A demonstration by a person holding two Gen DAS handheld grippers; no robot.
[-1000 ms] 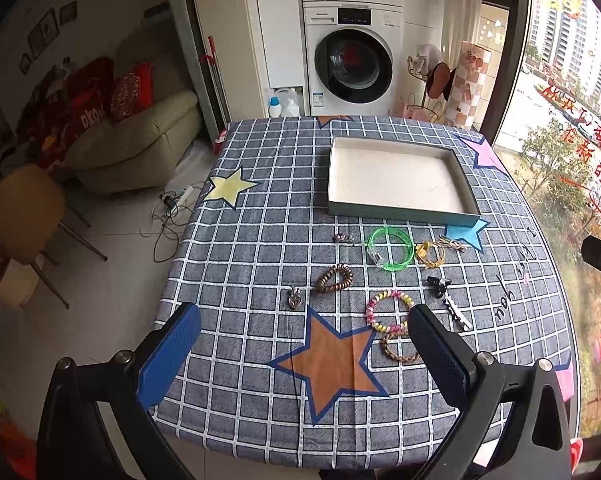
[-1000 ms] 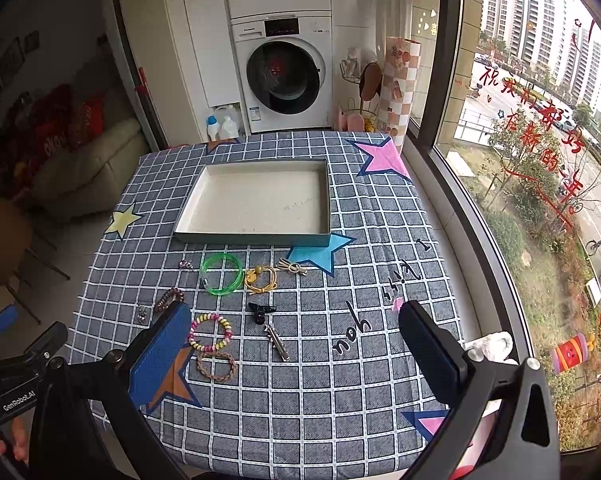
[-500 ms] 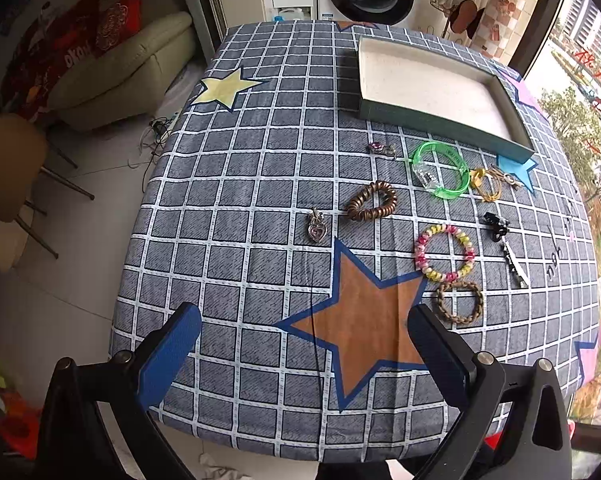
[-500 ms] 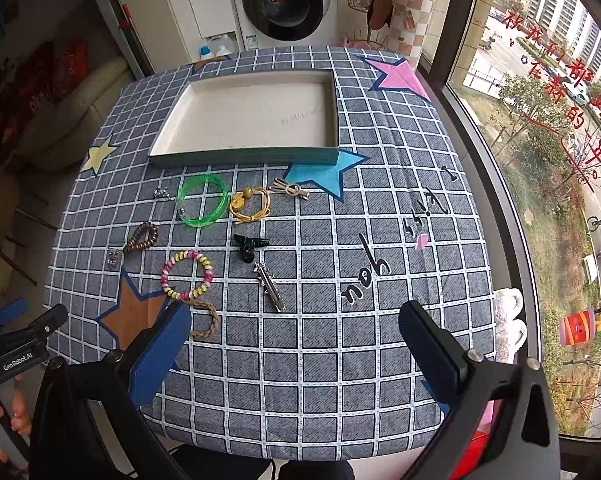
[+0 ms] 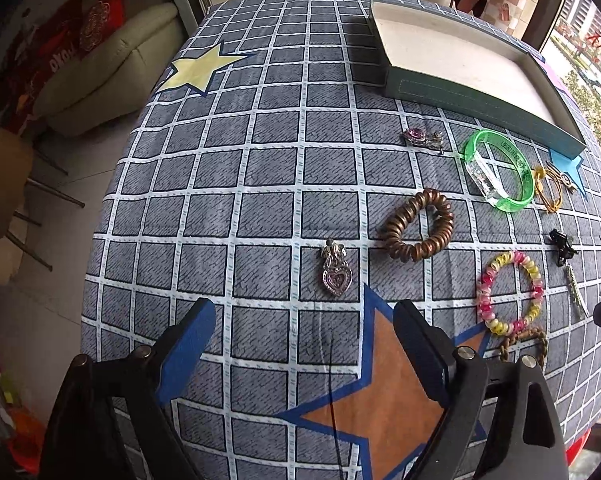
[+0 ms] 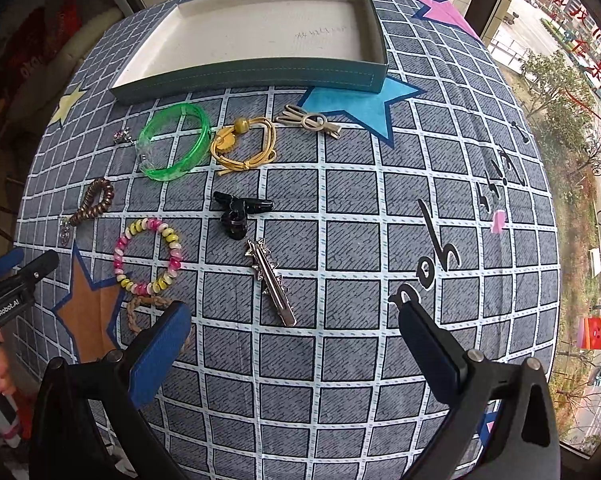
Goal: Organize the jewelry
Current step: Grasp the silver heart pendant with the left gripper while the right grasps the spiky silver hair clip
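Observation:
Several jewelry pieces lie on the checked tablecloth in front of an empty teal tray (image 5: 472,98) (image 6: 256,76). My left gripper (image 5: 304,332) is open, just short of a heart pendant (image 5: 335,276). A brown coil bracelet (image 5: 418,230), purple brooch (image 5: 422,138), green bangle (image 5: 500,168) and pink-yellow bead bracelet (image 5: 510,292) lie beyond it. My right gripper (image 6: 296,336) is open above the cloth, near a silver hair clip (image 6: 270,280). A black clip (image 6: 238,212), yellow cord bracelet (image 6: 244,144), gold clip (image 6: 308,120) and braided bracelet (image 6: 144,308) lie nearby.
The table's left edge drops to the floor, with a sofa (image 5: 108,68) and a chair (image 5: 0,184) beyond. A window runs along the right side (image 6: 560,80). The left gripper's body shows at the left of the right wrist view (image 6: 12,292).
Both grippers have come down and forward toward the table; the jewelry looks much larger. The left jaws have narrowed somewhat. No jewelry has moved.

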